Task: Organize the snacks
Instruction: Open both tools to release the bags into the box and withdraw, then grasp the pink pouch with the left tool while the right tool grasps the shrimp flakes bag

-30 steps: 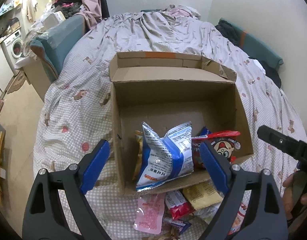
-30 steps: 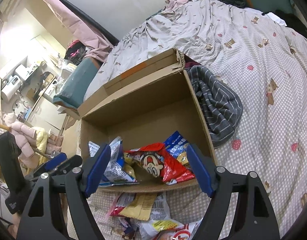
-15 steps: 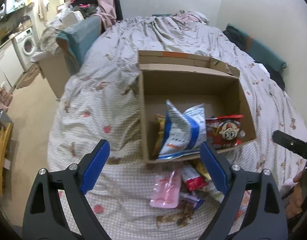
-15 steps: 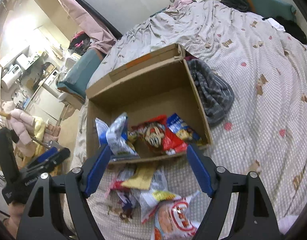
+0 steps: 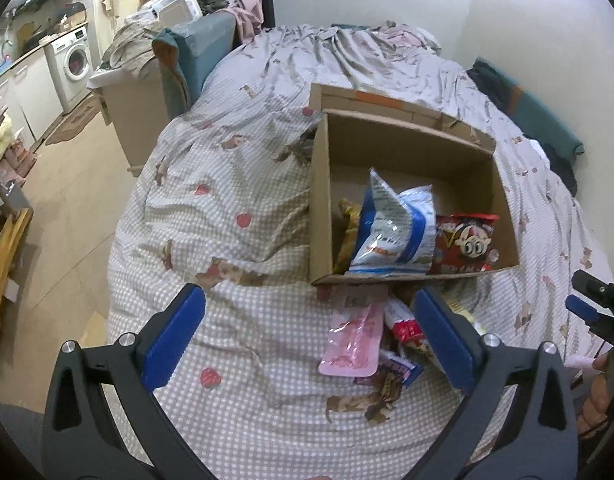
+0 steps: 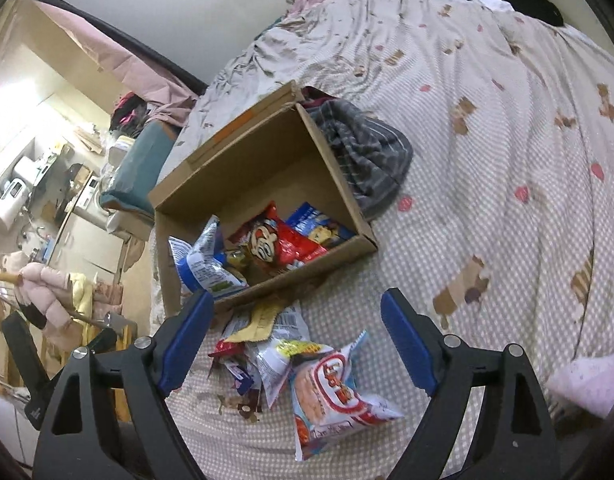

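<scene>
An open cardboard box sits on a bed, and everything here is placed in relation to it. Inside, at its near end, a blue and white snack bag stands upright against the left wall, with a yellow-brown packet tucked between it and the wall. A red bag with a cartoon face lies to its right, and in the right wrist view a blue packet lies beyond the red one. The far half of the box floor is bare.

Just outside the near wall, loose snacks lie in a pile on the bedspread: a pink packet, a small red and white packet, a tan packet, and, closest to the camera, a white bag with a red oval label.

The left gripper hovers above the bedspread to the near left of the box. Its blue-padded jaws are opening and stand wide apart, gripping nothing. The right gripper hangs over the snack pile in front of the box. Its jaws are opening too, spread with nothing pinched, the pile lying beneath the gap.

A grey striped cloth is bunched against the box's right wall. The bedspread is pale checked fabric with bear and strawberry prints. Far to the left of the box, off the bed, stands a washing machine.
</scene>
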`<state>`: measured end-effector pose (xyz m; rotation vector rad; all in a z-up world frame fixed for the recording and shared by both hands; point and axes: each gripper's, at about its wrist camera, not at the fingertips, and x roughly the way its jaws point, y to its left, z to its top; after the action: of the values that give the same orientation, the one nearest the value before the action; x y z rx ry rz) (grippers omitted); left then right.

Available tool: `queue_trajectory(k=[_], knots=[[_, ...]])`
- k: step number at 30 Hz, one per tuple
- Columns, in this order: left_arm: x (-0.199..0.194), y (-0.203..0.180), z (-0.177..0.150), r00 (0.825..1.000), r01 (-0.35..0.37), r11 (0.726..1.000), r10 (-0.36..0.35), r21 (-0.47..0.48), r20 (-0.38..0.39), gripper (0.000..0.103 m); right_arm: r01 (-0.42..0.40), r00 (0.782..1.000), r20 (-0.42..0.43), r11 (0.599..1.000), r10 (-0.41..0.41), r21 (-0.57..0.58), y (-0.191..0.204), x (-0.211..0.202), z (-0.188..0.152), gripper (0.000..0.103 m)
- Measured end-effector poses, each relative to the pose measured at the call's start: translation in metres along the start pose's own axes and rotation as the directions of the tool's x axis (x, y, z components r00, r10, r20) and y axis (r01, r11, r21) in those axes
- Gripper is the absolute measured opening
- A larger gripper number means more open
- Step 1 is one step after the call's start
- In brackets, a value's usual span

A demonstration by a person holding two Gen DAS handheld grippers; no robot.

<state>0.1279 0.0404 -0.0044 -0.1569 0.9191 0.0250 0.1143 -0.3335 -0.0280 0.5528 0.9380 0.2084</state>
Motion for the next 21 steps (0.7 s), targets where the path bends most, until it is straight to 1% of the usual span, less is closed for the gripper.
queue_trajectory(k=[4, 8, 11, 14, 15, 16, 18, 20, 21], knots=[[0.012, 0.004, -0.007, 0.999, -0.013, 1.0, 0.013, -0.007, -0.05, 0.103, 0.012, 1.0, -0.016, 1.0, -0.012, -0.008, -0.001, 0.002, -0.005, 0.088], [0.034, 0.006, -0.014, 0.99, -0.011, 1.0, 0.009, -0.011, -0.142, 0.103, 0.019, 0.999, -0.046, 1.0, -0.02, -0.019, 0.0, 0.007, -0.01, 0.088], [0.055, 0.006, -0.02, 0.974, 0.026, 0.999, -0.034, -0.036, -0.226, 0.103, 0.015, 0.998, -0.059, 1.0, -0.017, -0.025, 0.002, 0.011, -0.011, 0.088], [0.087, -0.002, -0.027, 0.947, 0.054, 0.997, -0.066, -0.048, -0.313, 0.101, 0.014, 0.998, -0.067, 0.999, -0.016, -0.03, 0.004, 0.013, -0.011, 0.088], [0.096, -0.006, -0.027, 0.939, 0.065, 0.997, -0.076, -0.042, -0.336, 0.098, 0.013, 0.997, -0.073, 0.999, -0.015, -0.029, 0.004, 0.015, -0.012, 0.088], [0.107, -0.012, -0.028, 0.928, 0.074, 0.997, -0.078, -0.024, -0.363, 0.09, 0.012, 0.997, -0.078, 1.0, -0.014, -0.027, 0.003, 0.016, -0.012, 0.088], [0.122, -0.021, -0.03, 0.917, 0.081, 0.997, -0.071, 0.01, -0.392, 0.082, 0.011, 0.996, -0.09, 1.0, -0.013, -0.026, 0.003, 0.019, -0.013, 0.088], [0.135, -0.027, -0.033, 0.905, 0.102, 0.995, -0.084, 0.021, -0.416, 0.08, 0.009, 0.995, -0.096, 1.0, -0.012, -0.03, 0.003, 0.021, -0.013, 0.088], [0.14, -0.029, -0.033, 0.903, 0.111, 0.994, -0.093, 0.02, -0.42, 0.076, 0.01, 0.995, -0.098, 0.999, -0.013, -0.033, 0.004, 0.021, -0.013, 0.088]])
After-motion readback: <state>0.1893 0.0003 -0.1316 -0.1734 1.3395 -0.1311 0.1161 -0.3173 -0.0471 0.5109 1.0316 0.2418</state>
